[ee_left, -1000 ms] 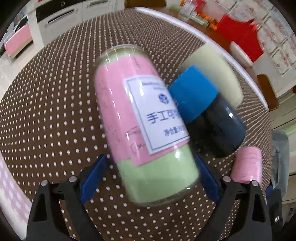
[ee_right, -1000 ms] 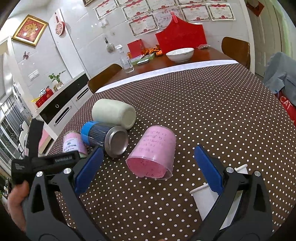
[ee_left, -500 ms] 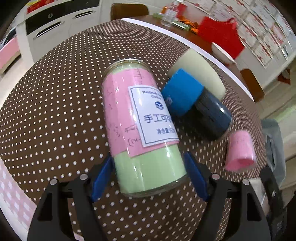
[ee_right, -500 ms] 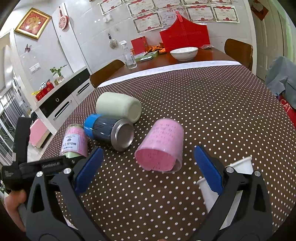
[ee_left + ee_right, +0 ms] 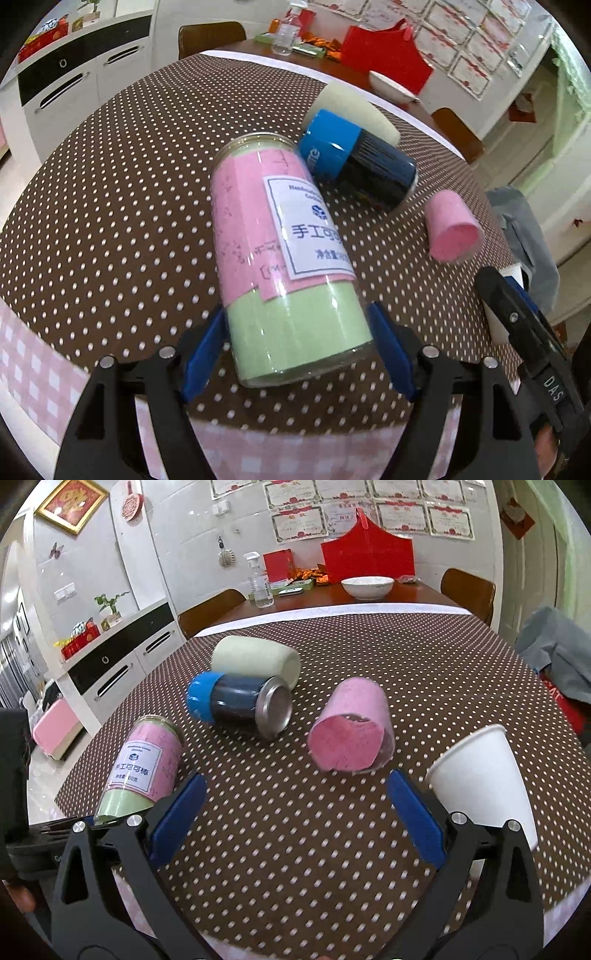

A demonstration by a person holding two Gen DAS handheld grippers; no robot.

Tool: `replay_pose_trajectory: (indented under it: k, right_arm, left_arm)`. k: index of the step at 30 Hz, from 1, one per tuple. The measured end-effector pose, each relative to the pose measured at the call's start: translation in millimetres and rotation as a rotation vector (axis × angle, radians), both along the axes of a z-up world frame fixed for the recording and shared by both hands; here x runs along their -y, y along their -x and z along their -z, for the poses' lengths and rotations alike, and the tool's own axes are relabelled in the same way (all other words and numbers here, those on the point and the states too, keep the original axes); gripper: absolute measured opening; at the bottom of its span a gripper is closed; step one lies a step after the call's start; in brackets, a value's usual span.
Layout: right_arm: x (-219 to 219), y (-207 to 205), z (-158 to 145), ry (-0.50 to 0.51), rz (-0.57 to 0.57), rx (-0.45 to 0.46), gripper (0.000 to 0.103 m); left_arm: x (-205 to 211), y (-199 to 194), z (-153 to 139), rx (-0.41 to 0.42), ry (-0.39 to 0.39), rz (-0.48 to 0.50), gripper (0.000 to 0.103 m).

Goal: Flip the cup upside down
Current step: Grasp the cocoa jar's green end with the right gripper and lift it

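Left wrist view: the left gripper (image 5: 297,347) was closed on the green end of the jar (image 5: 284,254), a blue pad pressed against each side. Compared with a second earlier, the jar was seen less steeply tilted and its far end lay close to the dotted cloth (image 5: 110,221); whether it touched could not be told. The blue can (image 5: 354,162) and the cream cup (image 5: 354,110) lay on their sides just beyond it, and the pink cup (image 5: 452,230) lay well to the right. The grip was judged secure enough for rotation, but the turn was not yet finished.

Right wrist view: the right gripper (image 5: 295,812) was held with its fingers wide apart and nothing between them. Compared with the earlier frames, the view had been drawn back, so that the white cup (image 5: 484,779) was fully exposed at the right, mouth down on the cloth. The pink cup (image 5: 351,734) lay on its side ahead, open end toward the camera. The jar (image 5: 142,768) was seen at the left near the table edge, leaning. A next flip of the pink cup was judged likely.
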State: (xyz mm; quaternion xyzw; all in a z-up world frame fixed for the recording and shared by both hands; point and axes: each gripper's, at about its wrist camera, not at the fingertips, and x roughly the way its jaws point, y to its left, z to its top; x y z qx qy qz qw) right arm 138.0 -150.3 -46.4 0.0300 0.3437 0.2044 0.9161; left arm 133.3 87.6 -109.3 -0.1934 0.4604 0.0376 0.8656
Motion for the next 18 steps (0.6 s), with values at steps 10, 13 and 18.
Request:
replay_pose_trajectory:
  k: [10, 13, 18]
  right_arm:
    - [-9.3, 51.6, -8.7, 0.034, 0.055, 0.057, 0.097]
    - [-11.0, 60.4, -9.9, 0.022, 0.060, 0.053, 0.097]
    - [-13.6, 72.2, -15.7, 0.005, 0.066, 0.071, 0.097]
  left_arm:
    - [0.5, 37.8, 0.8, 0.042, 0.044, 0.158, 0.076]
    - [-0.3, 47.9, 0.3, 0.056, 0.044, 0.178, 0.076]
    - [3.6, 54.0, -8.5, 0.113, 0.048, 0.206, 0.080]
